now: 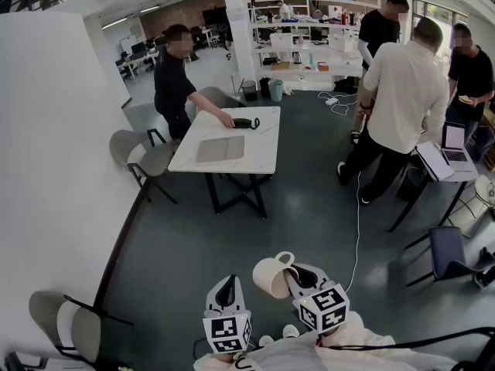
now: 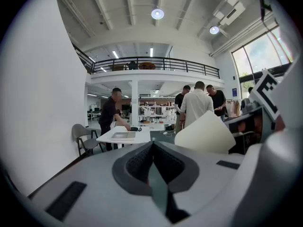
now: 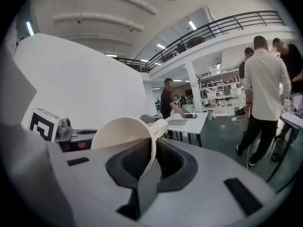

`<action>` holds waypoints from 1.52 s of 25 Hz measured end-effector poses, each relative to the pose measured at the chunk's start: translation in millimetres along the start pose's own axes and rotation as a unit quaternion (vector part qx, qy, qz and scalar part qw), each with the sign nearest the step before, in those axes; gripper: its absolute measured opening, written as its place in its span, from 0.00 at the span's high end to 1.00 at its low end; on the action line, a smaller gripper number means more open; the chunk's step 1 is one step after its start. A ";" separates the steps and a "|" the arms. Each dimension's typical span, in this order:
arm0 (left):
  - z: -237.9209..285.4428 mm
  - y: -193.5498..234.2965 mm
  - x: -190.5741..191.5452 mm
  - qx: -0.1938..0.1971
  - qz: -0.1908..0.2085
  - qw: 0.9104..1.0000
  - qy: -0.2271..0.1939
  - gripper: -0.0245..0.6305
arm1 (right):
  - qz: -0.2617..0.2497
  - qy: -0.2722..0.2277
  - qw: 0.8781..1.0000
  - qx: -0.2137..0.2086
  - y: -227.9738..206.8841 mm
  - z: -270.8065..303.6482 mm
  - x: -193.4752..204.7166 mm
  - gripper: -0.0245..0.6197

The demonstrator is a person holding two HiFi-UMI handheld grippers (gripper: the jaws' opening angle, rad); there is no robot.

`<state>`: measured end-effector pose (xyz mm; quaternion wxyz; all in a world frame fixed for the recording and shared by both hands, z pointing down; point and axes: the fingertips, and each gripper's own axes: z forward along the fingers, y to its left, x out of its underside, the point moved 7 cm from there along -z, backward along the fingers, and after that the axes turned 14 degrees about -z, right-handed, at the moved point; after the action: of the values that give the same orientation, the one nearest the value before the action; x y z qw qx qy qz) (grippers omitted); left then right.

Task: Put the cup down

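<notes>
an open office hall with a dark grey floor (image 1: 232,238) and a railed mezzanine high at the back. well ahead of both pairs of fingers stands a white bench (image 1: 259,157), where a person in black (image 1: 172,83) leans over with one hand by a small black object (image 1: 244,122). three people (image 1: 406,83) stand close together, far ahead and to the right of the fingers. the right gripper (image 3: 154,141) has its fingers drawn narrow onto the thin wall of a cream cup (image 3: 120,134), pinching it at the rim. the cup hangs in the air above the floor, tipped on its side, its body out to the left of those fingers and its handle (image 1: 284,258) just past their tips. the left gripper (image 2: 152,143) is just beside it, fingers pressed together with nothing between them, the cup off to their right and apart from them
</notes>
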<state>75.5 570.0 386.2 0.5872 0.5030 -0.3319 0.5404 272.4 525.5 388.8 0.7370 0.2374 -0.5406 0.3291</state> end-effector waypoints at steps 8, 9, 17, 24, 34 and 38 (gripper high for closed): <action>2.9 -2.9 1.5 -0.004 -0.002 1.000 0.003 0.95 | 0.000 0.001 1.000 -0.005 -4.5 -0.1 -0.3 0.90; 2.8 -2.5 2.4 -0.006 -0.003 1.000 0.003 0.95 | 0.000 0.001 1.000 -0.006 -4.8 0.4 0.3 0.90; 2.4 1.6 4.6 -0.017 -0.007 1.000 0.006 0.95 | -0.001 0.002 1.000 -0.009 -6.6 2.8 1.7 0.90; 8.2 2.9 4.7 -0.023 -0.009 1.000 0.008 0.95 | -0.002 0.004 1.000 -0.015 -11.1 9.2 0.6 0.90; 31.1 -0.2 9.3 -0.035 -0.010 0.999 0.006 0.95 | -0.003 0.009 1.000 -0.026 -34.4 26.5 7.2 0.90; 41.0 7.5 5.4 -0.042 -0.010 0.999 0.005 0.95 | -0.002 0.005 1.000 -0.028 -41.6 37.0 3.3 0.90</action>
<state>75.7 532.0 404.2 0.6145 0.4784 -0.3462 0.5232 280.2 472.2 403.4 0.7467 0.2163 -0.5454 0.3133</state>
